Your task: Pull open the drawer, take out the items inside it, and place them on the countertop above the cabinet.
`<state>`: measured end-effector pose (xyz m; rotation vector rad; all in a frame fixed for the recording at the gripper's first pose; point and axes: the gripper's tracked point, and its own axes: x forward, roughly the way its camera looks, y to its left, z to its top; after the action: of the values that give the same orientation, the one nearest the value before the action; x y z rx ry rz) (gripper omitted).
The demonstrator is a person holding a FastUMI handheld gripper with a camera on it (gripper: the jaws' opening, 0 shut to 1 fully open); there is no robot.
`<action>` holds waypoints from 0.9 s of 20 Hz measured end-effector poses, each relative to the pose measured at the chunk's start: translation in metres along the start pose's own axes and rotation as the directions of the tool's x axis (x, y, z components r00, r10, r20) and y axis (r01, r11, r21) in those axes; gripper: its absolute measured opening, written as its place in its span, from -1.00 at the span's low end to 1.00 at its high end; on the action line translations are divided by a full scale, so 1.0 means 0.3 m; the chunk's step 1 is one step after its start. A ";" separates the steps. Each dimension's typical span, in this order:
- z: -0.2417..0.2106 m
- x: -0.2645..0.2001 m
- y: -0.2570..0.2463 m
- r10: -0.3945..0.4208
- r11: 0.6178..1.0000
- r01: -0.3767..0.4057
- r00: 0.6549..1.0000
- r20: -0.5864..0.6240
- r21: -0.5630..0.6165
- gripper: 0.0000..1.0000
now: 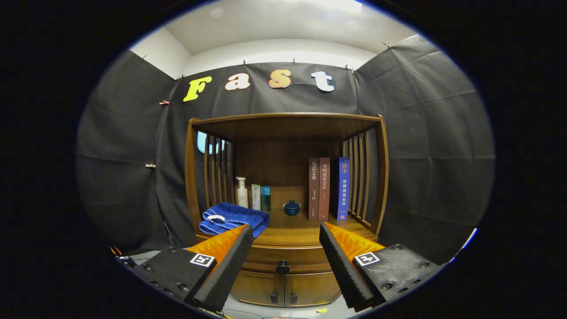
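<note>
Gripper (285, 232) spread wide, ridged foam-like pads on the fingers (230, 261) well apart, pinching nothing. Between them and beyond, a dark knob (282, 267) on the closed drawer (283, 257), a curved wooden front with grooved trim. Below it, two cabinet doors (285, 288) with small dark pulls. Above the drawer, the polished wooden countertop (292, 232) inside a slatted-sided hutch (285, 122). On it, left: a folded blue terry towel (233, 218), soft and looped; behind it a white pump bottle (241, 192), a pale tube (256, 197) and a teal-capped bottle (266, 199). Centre: a small round blue lidded pot (292, 207). Right: three upright books (328, 189), two brown, one blue. Drawer contents hidden.
</note>
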<state>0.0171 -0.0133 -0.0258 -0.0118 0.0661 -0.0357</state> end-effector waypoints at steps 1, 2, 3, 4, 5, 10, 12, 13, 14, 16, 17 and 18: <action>-0.007 0.003 -0.002 -0.003 1.000 0.003 1.000 -0.004 -0.003 0.97; -0.012 0.014 -0.003 -0.004 1.000 0.004 1.000 -0.007 -0.005 0.97; -0.019 0.021 0.000 -0.004 1.000 0.004 1.000 -0.009 -0.005 0.97; -0.027 0.032 0.001 -0.004 1.000 0.004 1.000 -0.014 -0.006 0.97; -0.040 0.042 -0.001 -0.005 1.000 0.005 1.000 -0.021 -0.008 0.97; -0.126 0.099 -0.001 -0.007 1.000 0.007 0.998 -0.066 0.002 0.97; -0.172 0.128 0.003 -0.009 1.000 0.009 0.996 -0.090 0.006 0.97; -0.192 0.141 0.003 -0.009 1.000 0.010 0.995 -0.102 0.005 0.97; -0.212 0.155 0.005 -0.010 1.000 0.011 0.994 -0.113 0.001 0.97; -0.254 0.175 0.011 -0.012 1.000 0.012 0.991 -0.132 -0.004 0.98; -0.274 0.190 0.015 -0.013 1.000 0.013 0.990 -0.141 -0.003 0.98; -0.300 0.205 0.017 -0.014 1.000 0.015 0.988 -0.154 -0.001 0.98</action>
<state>0.0726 -0.0114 -0.1196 -0.0090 0.2202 -0.0512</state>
